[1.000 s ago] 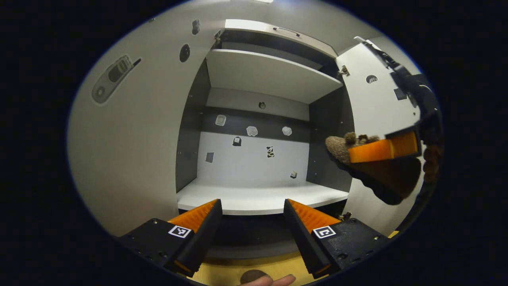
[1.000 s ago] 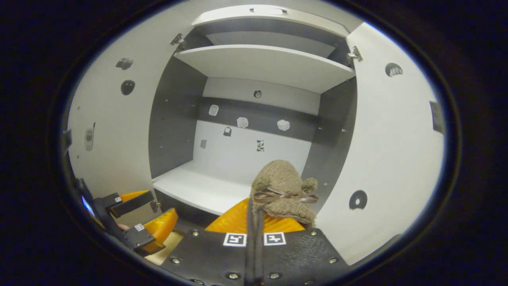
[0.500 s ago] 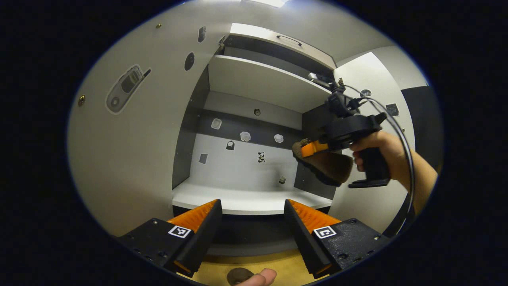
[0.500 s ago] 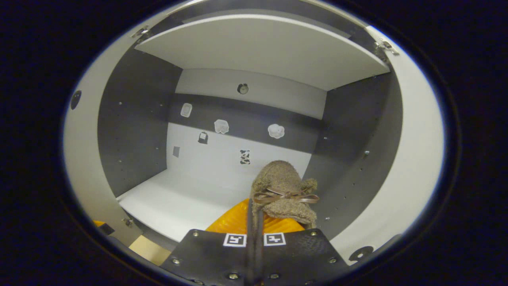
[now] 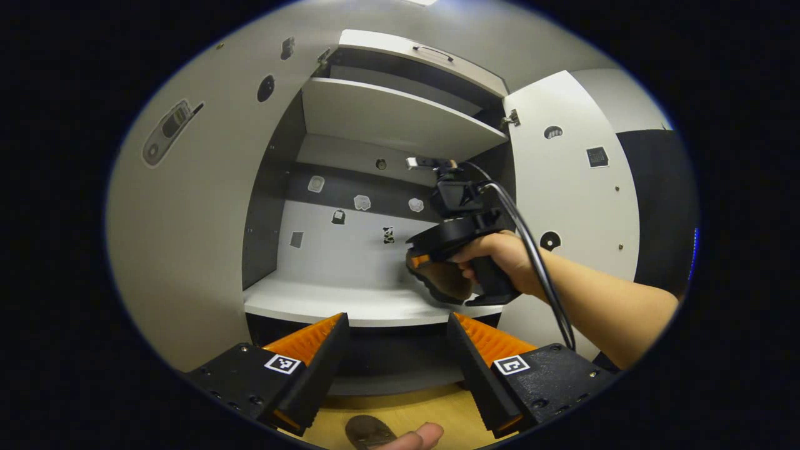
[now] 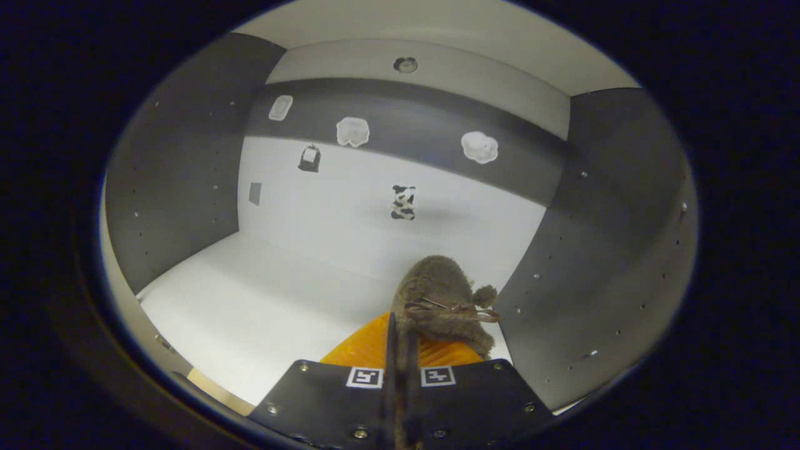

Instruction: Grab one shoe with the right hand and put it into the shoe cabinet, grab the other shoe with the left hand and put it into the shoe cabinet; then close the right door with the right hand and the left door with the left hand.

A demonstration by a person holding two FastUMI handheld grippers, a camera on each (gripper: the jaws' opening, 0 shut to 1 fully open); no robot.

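Note:
My right gripper (image 6: 400,328) is shut on a fuzzy brown shoe (image 6: 440,290) with a small bow. It holds the shoe inside the cabinet's lower compartment, just above the white shelf (image 6: 269,306), near the right inner wall. In the left gripper view a hand holds that right gripper (image 5: 420,257) with the shoe (image 5: 445,282) over the shelf (image 5: 350,306). My left gripper (image 5: 397,322) stands open in front of the cabinet with nothing between its fingers. A brown rounded toe, seemingly the second shoe (image 5: 364,431), lies at the bottom edge beside a person's fingertip (image 5: 420,432).
Both cabinet doors stand open: the left door (image 5: 187,219) and the right door (image 5: 569,187). An upper shelf (image 5: 394,115) spans the cabinet above. Stickers dot the back wall (image 6: 400,200). A wooden surface (image 5: 412,409) lies below the cabinet front.
The right gripper has carried the shoe forward and down into the lower compartment, close over the shelf. My left gripper has stayed open and nearly still.

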